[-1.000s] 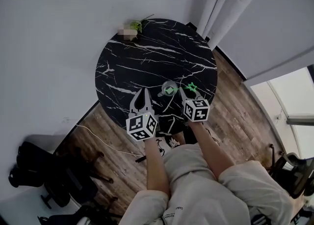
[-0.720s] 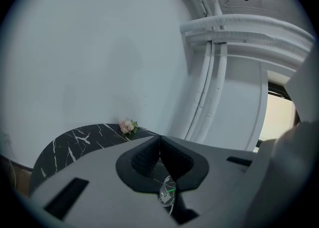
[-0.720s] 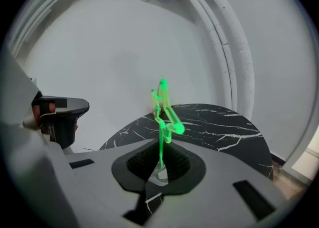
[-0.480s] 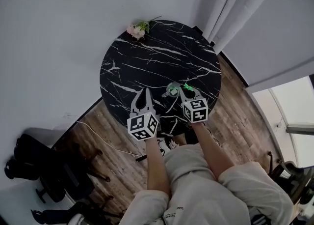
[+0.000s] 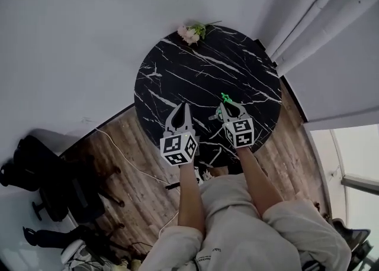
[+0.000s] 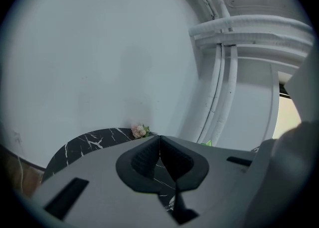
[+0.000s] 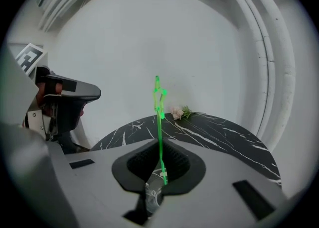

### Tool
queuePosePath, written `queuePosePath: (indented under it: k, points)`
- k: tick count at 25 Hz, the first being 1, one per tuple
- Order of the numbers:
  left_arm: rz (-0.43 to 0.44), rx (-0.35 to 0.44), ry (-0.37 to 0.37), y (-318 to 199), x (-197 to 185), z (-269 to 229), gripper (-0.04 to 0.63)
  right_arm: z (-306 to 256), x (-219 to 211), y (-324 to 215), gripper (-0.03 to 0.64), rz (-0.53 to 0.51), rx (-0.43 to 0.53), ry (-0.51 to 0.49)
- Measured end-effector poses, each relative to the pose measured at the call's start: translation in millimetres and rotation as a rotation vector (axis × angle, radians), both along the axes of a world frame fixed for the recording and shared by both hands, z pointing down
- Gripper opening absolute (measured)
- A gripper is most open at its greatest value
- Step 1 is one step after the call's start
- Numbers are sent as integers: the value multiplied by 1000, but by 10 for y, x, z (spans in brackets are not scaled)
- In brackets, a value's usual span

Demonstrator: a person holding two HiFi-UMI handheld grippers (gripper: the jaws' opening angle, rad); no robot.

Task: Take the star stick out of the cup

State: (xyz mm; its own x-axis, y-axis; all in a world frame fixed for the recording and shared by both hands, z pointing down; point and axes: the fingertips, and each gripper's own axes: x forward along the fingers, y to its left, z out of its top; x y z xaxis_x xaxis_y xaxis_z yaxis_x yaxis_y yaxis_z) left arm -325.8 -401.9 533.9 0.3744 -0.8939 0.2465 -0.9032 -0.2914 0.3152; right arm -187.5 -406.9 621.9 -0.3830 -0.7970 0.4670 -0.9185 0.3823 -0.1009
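A thin green star stick (image 7: 159, 117) stands upright, pinched between the closed jaws of the right gripper (image 7: 160, 165), its star above them. Just below the jaws sits the clear cup (image 7: 151, 198) on a black marble bench (image 7: 219, 135). The left gripper (image 6: 160, 147), jaws together and empty, hovers alongside. The lift-out seems under way; the next move calls for raising the stick straight up, clear of the rim.
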Motion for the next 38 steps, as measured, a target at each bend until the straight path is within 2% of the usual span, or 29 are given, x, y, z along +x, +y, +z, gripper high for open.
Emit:
queuePosePath:
  k: [4, 8, 19, 28, 38]
  points:
    - [-5, 8, -7, -72, -27, -53, 23, -22, -153, -69, 44, -45, 2, 10]
    - [4, 10, -9, -53, -31, -81, 23, -74, -143, -34, 43, -46, 13, 31]
    - [82, 48, -22, 220, 99, -250, 23, -357, 55, 273, 43, 32, 80, 51]
    - [139, 86, -27, 565, 183, -429, 23, -650, 145, 589, 43, 90, 142, 27]
    - [183, 108, -66, 1085, 183, -563, 23, -1045, 288, 1031, 43, 164, 233, -5]
